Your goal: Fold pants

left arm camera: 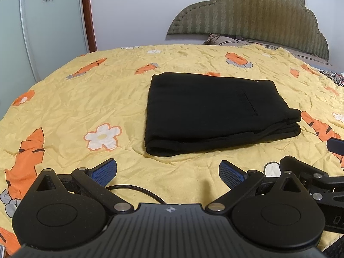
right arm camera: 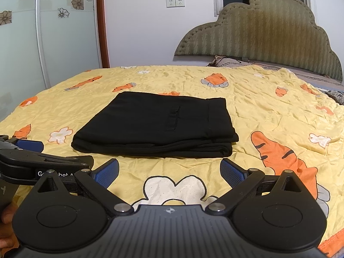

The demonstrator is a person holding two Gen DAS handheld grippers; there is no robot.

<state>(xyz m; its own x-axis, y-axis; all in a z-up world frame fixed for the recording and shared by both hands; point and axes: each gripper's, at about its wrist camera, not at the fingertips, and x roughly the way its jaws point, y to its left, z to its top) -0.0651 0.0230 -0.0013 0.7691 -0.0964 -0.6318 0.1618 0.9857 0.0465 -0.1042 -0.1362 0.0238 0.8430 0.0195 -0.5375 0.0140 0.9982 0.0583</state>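
Observation:
Black pants (left arm camera: 212, 114) lie folded into a thick rectangular stack on the yellow carrot-print bedspread (left arm camera: 86, 99); the right wrist view shows the same pants (right arm camera: 157, 124) with a pocket slit on top. My left gripper (left arm camera: 167, 173) hovers open just short of the stack's near edge, nothing between its blue pads. My right gripper (right arm camera: 169, 172) is also open and empty, a little back from the stack. Each gripper shows at the edge of the other's view: the right one (left arm camera: 335, 148) at far right, the left one (right arm camera: 30, 146) at far left.
The bedspread (right arm camera: 268, 111) covers the bed up to an olive padded headboard (left arm camera: 258, 21) and a pillow (left arm camera: 217, 39) at the back right. A glass sliding door (left arm camera: 43, 32) with a wooden frame stands at the left. A black cable (left arm camera: 137, 190) runs under my left gripper.

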